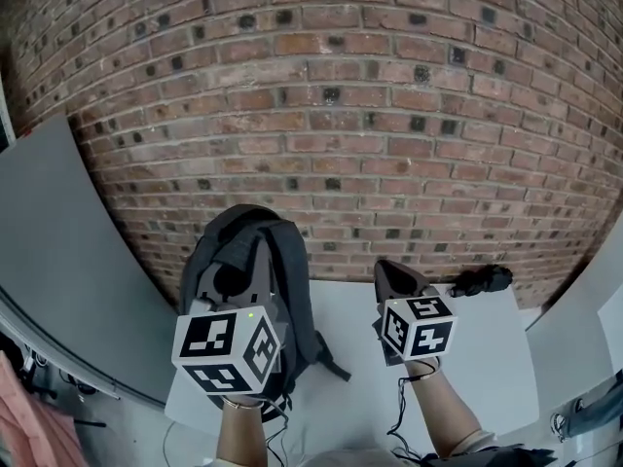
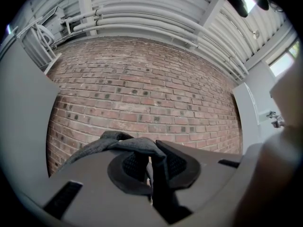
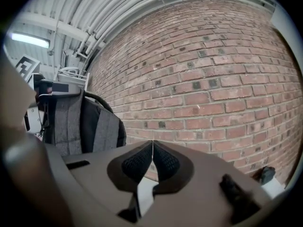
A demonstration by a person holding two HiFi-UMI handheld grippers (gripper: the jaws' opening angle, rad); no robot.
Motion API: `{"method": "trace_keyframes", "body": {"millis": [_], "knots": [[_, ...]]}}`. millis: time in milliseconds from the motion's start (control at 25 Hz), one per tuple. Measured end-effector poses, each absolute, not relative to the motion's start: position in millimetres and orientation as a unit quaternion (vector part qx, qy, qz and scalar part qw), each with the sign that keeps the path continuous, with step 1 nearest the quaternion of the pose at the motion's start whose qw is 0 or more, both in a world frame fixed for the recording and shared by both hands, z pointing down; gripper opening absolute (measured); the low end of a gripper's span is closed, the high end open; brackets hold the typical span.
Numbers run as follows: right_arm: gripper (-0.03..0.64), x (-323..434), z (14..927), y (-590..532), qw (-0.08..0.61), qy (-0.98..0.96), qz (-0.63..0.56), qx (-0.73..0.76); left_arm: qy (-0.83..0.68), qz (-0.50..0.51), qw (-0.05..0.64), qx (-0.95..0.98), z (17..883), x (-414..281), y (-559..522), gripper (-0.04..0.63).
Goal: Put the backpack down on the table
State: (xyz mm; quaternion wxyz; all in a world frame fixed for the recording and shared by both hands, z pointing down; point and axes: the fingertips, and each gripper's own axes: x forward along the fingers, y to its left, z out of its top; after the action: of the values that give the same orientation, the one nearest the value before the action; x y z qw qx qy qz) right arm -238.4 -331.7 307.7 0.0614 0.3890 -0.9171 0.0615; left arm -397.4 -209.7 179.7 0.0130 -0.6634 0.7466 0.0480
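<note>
Now I am pinching the top handle (image 2: pixel 133 144) of the grey backpack (image 1: pixel 284 261) in my left gripper (image 2: pixel 150 161), holding it upright at the white table's (image 1: pixel 487 358) left end, facing a brick wall (image 1: pixel 389 115); my right gripper (image 3: pixel 152 161) is hovering with jaws together, empty.

Dark grey backpack (image 1: pixel 284 266) upright at the white table's (image 1: pixel 487 358) left side.

I read this as a bare industrial lab or workshop room, not a home. Ahead of both pairs of jaws runs a raw brick wall (image 1: pixel 331 115). Exposed ceiling pipes (image 2: pixel 156 18) hang above the jaws of the left gripper (image 2: pixel 150 151). A strip light (image 3: pixel 29 40) glows up-left of the right gripper (image 3: pixel 152 144). Grey partition panels (image 1: pixel 49 251) flank a plain white table (image 1: pixel 487 358) beneath them.
</note>
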Motion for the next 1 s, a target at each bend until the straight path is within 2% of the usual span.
{"method": "trace_keyframes", "body": {"millis": [240,400,520,1000], "knots": [[0.031,-262.0,315.1,-336.3,0.071,-0.918,0.066,0.384,0.762,0.037,0.020,-0.646,187.4,-423.3,-218.2,0.054],[0.031,-266.7,330.9,-336.8,0.092,-0.917,0.071,0.382,0.758,0.032,-0.013,-0.651,220.5,-420.7,-230.9,0.054],[0.031,-263.3,344.0,-337.8,0.107,-0.914,0.074,0.384,0.760,0.034,-0.013,-0.649,231.7,-419.5,-231.9,0.054],[0.031,-230.2,361.1,-327.9,0.116,-0.912,0.092,0.383,0.757,0.025,-0.036,-0.652,253.4,-371.9,-231.9,0.055]]}}
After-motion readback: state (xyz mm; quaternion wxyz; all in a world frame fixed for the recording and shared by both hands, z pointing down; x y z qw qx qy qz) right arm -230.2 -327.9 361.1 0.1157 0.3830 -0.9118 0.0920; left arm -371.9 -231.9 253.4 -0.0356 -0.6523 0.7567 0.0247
